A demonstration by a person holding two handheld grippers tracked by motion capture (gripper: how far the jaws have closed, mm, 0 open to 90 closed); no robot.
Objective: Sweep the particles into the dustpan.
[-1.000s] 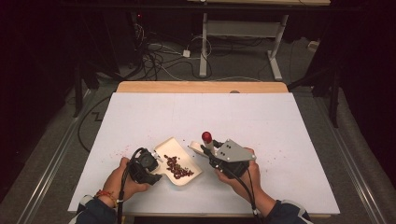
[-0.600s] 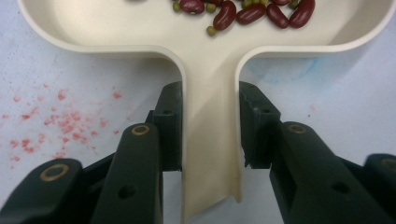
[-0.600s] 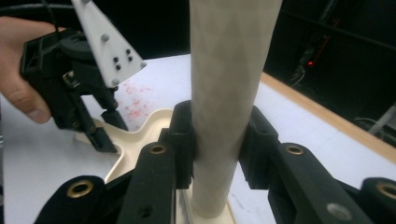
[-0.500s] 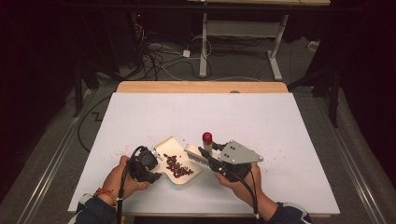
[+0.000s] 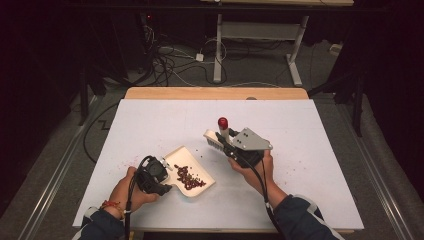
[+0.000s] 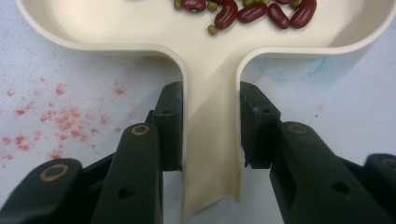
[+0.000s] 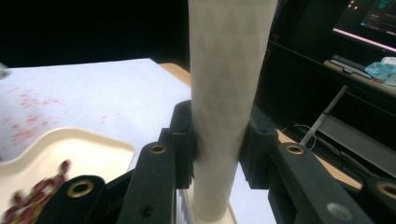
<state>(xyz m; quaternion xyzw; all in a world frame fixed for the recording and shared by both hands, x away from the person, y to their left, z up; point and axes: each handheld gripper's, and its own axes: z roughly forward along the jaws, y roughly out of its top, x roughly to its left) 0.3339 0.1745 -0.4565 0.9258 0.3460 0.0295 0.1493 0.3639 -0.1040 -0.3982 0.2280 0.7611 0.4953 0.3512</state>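
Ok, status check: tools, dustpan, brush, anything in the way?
Left tool shut on dustpan handle, beans inside. Right tool shut on brush handle, lifted right of the pan. Nothing between them; red specks on table.

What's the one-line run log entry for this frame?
left hand-held gripper: shut on dustpan handle | right hand-held gripper: shut on brush handle, above table | beans: in dustpan

- A white tabletop (image 5: 300,125) with a wooden far edge carries the work.
- The left hand-held gripper (image 5: 156,176) clamps the handle of a cream dustpan (image 5: 197,167), which lies flat near the front and holds dark red beans (image 5: 187,177).
- The right hand-held gripper (image 5: 227,145) grips a small brush (image 5: 216,137) with a red-tipped handle, right of the dustpan and apart from it.
- Faint red specks (image 5: 131,161) mark the sheet left of the dustpan.
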